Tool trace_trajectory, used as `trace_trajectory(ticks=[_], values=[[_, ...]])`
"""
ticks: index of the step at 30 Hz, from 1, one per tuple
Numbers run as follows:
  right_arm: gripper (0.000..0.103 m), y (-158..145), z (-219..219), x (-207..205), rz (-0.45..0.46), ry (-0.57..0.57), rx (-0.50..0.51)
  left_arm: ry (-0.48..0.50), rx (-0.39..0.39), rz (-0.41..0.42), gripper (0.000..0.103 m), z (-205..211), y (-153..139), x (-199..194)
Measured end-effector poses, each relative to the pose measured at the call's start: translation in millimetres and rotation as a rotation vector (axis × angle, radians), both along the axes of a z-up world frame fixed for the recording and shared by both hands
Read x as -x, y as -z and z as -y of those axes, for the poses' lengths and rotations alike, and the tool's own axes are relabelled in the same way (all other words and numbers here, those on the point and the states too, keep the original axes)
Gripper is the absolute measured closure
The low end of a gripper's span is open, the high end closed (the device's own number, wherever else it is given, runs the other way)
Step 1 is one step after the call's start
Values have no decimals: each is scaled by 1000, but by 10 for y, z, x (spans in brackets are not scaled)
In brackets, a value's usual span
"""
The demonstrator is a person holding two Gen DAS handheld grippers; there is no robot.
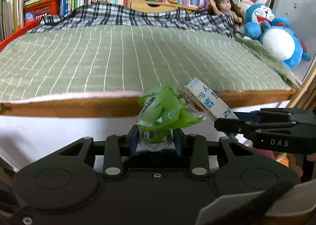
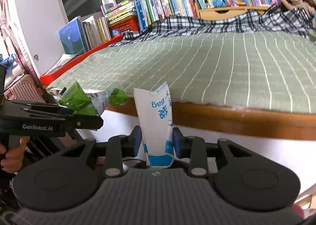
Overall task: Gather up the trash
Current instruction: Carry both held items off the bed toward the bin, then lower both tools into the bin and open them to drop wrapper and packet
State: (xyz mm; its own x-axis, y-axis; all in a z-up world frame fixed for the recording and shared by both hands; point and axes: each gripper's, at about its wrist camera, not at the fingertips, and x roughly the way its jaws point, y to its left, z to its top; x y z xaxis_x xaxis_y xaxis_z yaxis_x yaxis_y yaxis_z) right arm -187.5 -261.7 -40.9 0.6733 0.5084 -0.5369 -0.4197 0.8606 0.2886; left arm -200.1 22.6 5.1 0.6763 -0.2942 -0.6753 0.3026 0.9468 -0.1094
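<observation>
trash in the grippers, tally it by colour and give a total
Green crumpled wrapper: 1, clamped in the left gripper
White paper bag with blue print: 1, clamped in the right gripper
Total: 2

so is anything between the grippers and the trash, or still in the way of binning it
Nothing stands between them: the left gripper is shut on the green wrapper, and the right gripper is shut on the white and blue paper bag, both held off the bed. No bin shows in either view, so that path cannot be judged.
</observation>
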Motion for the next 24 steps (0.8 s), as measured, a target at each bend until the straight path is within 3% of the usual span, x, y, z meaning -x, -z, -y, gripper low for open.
trace_trajectory(ticks=[13, 19, 24], values=[[64, 435, -128, 72, -131, 30, 78, -21, -58, -202, 73, 28, 692, 10], [62, 548, -167, 33, -166, 40, 92, -17, -77, -224, 73, 40, 790, 0], [48, 560, -220, -20, -172, 34, 92, -16, -89, -230, 64, 81, 799, -22]])
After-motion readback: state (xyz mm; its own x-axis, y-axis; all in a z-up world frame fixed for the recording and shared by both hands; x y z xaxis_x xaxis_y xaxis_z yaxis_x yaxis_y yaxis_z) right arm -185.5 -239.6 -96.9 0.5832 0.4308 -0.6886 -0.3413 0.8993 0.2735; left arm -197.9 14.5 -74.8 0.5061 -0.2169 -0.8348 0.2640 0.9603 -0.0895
